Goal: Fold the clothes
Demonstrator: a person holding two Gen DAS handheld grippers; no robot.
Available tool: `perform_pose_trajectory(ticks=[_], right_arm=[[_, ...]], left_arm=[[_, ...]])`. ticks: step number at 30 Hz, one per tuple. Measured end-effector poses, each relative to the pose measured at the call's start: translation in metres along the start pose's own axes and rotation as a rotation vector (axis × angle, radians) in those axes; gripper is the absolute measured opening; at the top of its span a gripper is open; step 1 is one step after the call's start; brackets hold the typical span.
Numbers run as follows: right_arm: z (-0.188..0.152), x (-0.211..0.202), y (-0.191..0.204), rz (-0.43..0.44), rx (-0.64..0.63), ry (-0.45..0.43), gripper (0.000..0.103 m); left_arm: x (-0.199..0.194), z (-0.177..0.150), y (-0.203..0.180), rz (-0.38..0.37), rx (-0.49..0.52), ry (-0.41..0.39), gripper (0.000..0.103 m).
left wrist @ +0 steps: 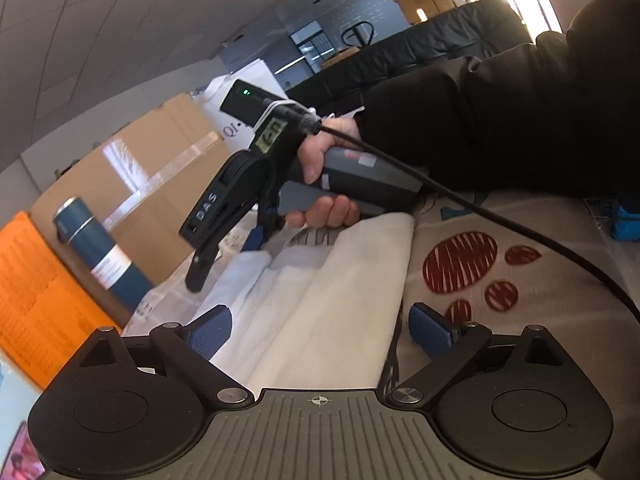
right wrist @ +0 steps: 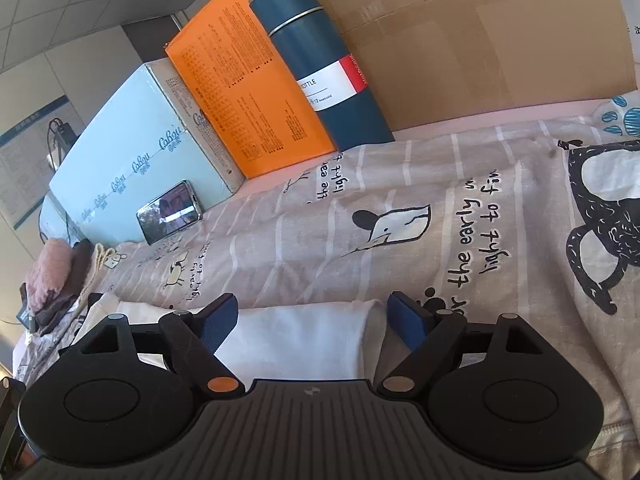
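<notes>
Nearest the left wrist camera, the left gripper [left wrist: 320, 330] stood with its blue pads wide apart and nothing pressed between them. Just beyond it lay a white garment [left wrist: 320, 304], folded lengthwise, on a beige printed bedsheet [left wrist: 540, 320] marked with red paw prints. Above the garment's far end, a hand [left wrist: 320, 184] in a dark sleeve [left wrist: 500, 120] held the right gripper [left wrist: 204, 268], a black tool with a cable trailing back over the sheet; from this angle its fingertips looked clear of the cloth.

In the right wrist view, the right gripper's blue pads [right wrist: 408, 320] were also spread apart, straddling a rolled or folded end of the white garment without pressing on it. Beyond the garment the bedsheet carried cartoon dogs and printed words. At the far side of the sheet from the garment stood a dark blue bottle tube [right wrist: 320, 64], an orange box [right wrist: 244, 96], a pale green carton [right wrist: 132, 160] with a phone [right wrist: 170, 212] leaning on it, and a large cardboard box [right wrist: 480, 40].
</notes>
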State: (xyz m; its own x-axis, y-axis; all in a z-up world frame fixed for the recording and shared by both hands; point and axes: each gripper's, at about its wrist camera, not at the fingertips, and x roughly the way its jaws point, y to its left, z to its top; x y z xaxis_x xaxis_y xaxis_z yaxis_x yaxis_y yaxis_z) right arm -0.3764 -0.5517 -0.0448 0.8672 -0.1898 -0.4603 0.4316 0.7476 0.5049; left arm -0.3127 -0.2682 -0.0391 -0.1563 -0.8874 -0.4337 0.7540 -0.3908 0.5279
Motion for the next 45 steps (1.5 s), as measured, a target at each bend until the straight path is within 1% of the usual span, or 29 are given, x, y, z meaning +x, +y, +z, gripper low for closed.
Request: perform_pose_trajectory(ticks=[2, 3, 4, 5, 6, 7, 8, 9, 10, 12, 16, 18, 21, 23, 24, 28, 31, 35, 39, 42, 45], right_arm=[[0.000, -0.003, -0.005, 0.007, 0.019, -0.010, 0.072], [-0.001, -0.003, -0.005, -0.001, 0.016, -0.012, 0.065], [-0.001, -0.003, -0.003, -0.012, 0.006, -0.012, 0.057], [-0.002, -0.003, -0.002, -0.021, -0.004, -0.012, 0.052], [-0.003, -0.003, 0.000, -0.022, -0.016, -0.009, 0.045], [-0.003, -0.002, 0.002, -0.019, -0.028, -0.005, 0.039], [-0.004, -0.002, 0.004, -0.017, -0.041, -0.001, 0.036], [-0.004, -0.001, 0.006, -0.016, -0.056, 0.002, 0.030], [-0.005, -0.001, 0.008, -0.016, -0.069, 0.002, 0.027], [-0.006, -0.003, 0.012, -0.021, -0.096, -0.005, 0.021], [-0.010, -0.016, 0.029, -0.036, -0.177, -0.072, 0.017], [-0.010, -0.022, 0.039, -0.041, -0.192, -0.114, 0.016], [-0.008, -0.029, 0.060, -0.090, -0.192, -0.166, 0.015], [-0.004, -0.032, 0.079, -0.135, -0.184, -0.203, 0.015], [-0.002, -0.034, 0.089, -0.142, -0.179, -0.222, 0.015], [0.011, -0.037, 0.140, -0.124, -0.196, -0.292, 0.013], [0.021, -0.030, 0.184, -0.117, -0.230, -0.321, 0.012], [0.032, -0.010, 0.242, -0.083, -0.265, -0.319, 0.011], [0.038, 0.023, 0.298, -0.053, -0.298, -0.291, 0.011], [0.038, 0.056, 0.336, -0.045, -0.335, -0.239, 0.011], [0.030, 0.097, 0.369, -0.041, -0.365, -0.164, 0.011]], left_arm=[[0.020, 0.011, -0.001, -0.009, -0.009, -0.007, 0.097], [0.026, 0.015, -0.003, -0.013, -0.002, -0.012, 0.095], [0.031, 0.017, -0.005, -0.017, 0.013, -0.018, 0.082], [0.033, 0.019, -0.006, -0.034, 0.024, -0.019, 0.066], [0.033, 0.018, -0.004, -0.061, 0.012, -0.013, 0.028], [0.034, 0.017, -0.001, -0.089, -0.010, -0.004, 0.013], [0.032, 0.016, 0.003, -0.105, -0.036, -0.007, 0.012], [0.029, 0.015, 0.008, -0.115, -0.062, -0.017, 0.010], [0.026, 0.014, 0.014, -0.121, -0.095, -0.028, 0.007], [0.017, 0.013, 0.022, -0.109, -0.142, -0.057, 0.006], [-0.009, 0.008, 0.036, -0.056, -0.194, -0.116, 0.005], [-0.023, 0.006, 0.043, -0.023, -0.222, -0.146, 0.005], [-0.047, 0.001, 0.053, 0.035, -0.254, -0.190, 0.005], [-0.064, -0.003, 0.058, 0.075, -0.273, -0.215, 0.005], [-0.073, -0.005, 0.060, 0.095, -0.282, -0.227, 0.005], [-0.111, -0.019, 0.071, 0.159, -0.316, -0.271, 0.004], [-0.144, -0.030, 0.080, 0.218, -0.349, -0.308, 0.004], [-0.182, -0.047, 0.088, 0.320, -0.389, -0.345, 0.003], [-0.215, -0.067, 0.094, 0.426, -0.429, -0.339, 0.003], [-0.236, -0.085, 0.098, 0.494, -0.483, -0.304, 0.003], [-0.249, -0.111, 0.101, 0.542, -0.583, -0.233, 0.003]])
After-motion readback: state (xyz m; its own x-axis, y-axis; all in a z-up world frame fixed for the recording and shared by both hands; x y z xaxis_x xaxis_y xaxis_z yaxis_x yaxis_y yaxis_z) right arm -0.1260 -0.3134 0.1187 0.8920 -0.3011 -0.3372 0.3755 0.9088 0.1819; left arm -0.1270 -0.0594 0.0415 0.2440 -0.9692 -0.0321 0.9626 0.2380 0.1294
